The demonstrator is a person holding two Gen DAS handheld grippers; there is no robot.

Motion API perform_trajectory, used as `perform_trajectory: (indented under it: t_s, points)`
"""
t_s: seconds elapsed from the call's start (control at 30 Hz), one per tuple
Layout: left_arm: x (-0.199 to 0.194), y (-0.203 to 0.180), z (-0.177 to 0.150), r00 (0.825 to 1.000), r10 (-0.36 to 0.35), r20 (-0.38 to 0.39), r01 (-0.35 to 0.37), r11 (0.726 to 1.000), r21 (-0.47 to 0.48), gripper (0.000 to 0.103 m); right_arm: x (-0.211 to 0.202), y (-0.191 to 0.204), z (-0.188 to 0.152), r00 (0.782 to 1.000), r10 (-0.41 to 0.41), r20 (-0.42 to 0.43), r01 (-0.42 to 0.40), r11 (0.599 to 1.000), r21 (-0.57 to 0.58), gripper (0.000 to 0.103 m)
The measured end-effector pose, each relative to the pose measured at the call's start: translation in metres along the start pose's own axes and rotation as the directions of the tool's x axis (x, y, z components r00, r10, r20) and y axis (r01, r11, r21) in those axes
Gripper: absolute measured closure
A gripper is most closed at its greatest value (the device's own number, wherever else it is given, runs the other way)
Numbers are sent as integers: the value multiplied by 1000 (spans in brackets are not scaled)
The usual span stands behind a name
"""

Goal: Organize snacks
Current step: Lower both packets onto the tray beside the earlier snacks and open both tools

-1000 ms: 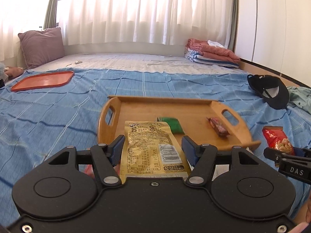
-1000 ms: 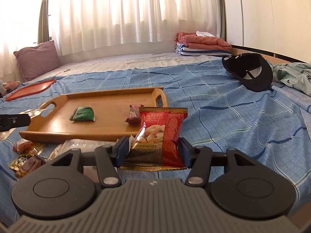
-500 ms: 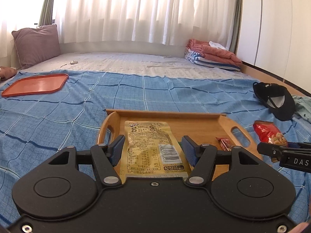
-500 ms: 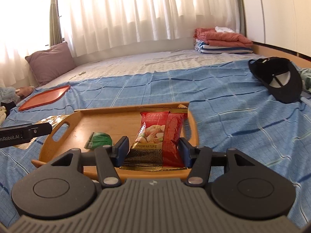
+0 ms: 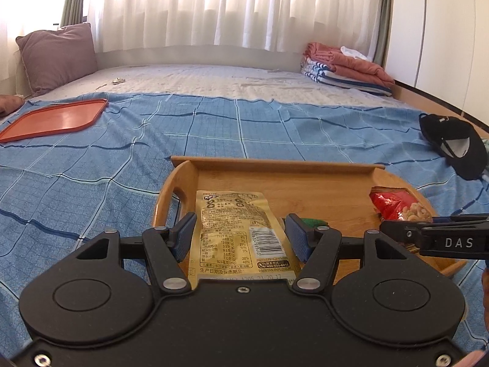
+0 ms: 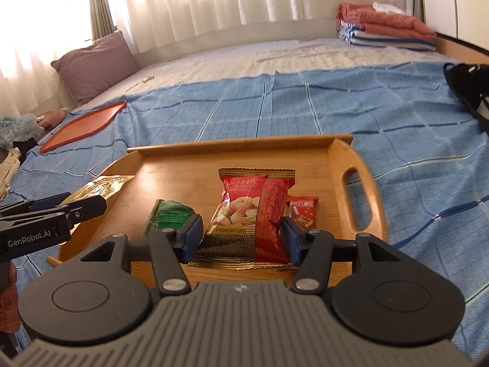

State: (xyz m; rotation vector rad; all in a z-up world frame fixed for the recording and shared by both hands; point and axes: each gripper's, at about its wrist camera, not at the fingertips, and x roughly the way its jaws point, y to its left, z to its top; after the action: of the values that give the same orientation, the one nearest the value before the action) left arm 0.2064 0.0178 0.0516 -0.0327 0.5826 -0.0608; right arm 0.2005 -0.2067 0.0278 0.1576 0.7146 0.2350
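My left gripper (image 5: 240,234) is shut on a gold snack packet (image 5: 238,226) and holds it over the left part of the wooden tray (image 5: 275,165). My right gripper (image 6: 241,235) is shut on a red nut packet (image 6: 253,211) and holds it over the middle of the same tray (image 6: 363,177). A green packet (image 6: 169,215) and a small red bar (image 6: 302,211) lie on the tray. The right gripper with its red packet (image 5: 397,208) shows at the right of the left wrist view; the left gripper with its gold packet (image 6: 101,186) shows at the left of the right wrist view.
The tray sits on a blue checked bedspread (image 5: 91,183). An orange tray (image 5: 55,119) lies far left, a black cap (image 5: 455,146) far right. A purple pillow (image 5: 58,55) and folded blankets (image 5: 345,67) are at the back by the curtains.
Both grippers have moved forward over the wooden tray with their packets still held. The tray now fills more of both views.
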Motion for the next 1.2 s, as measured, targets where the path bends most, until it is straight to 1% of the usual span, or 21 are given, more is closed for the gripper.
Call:
perform_trajectory:
  t_s: [0.17,0.47,0.93,1.2]
  points:
    - [14,-4,-3,1000,12,-5,-12,1000,27,42,16,-4,0,999,-3,-32,3,1000,17,43]
    - [29,-8,-7,1000,16,-19,-15,999,47,42,29,-7,-4,998,-26,-57,26,1000,12,43]
    - [40,-15,-14,999,15,-31,-13,997,77,41,31,-7,-7,998,-35,-57,35,999,3,43]
    - [44,-13,-18,999,18,-43,-15,997,72,40,30,-7,-8,998,-35,-53,35,999,0,42]
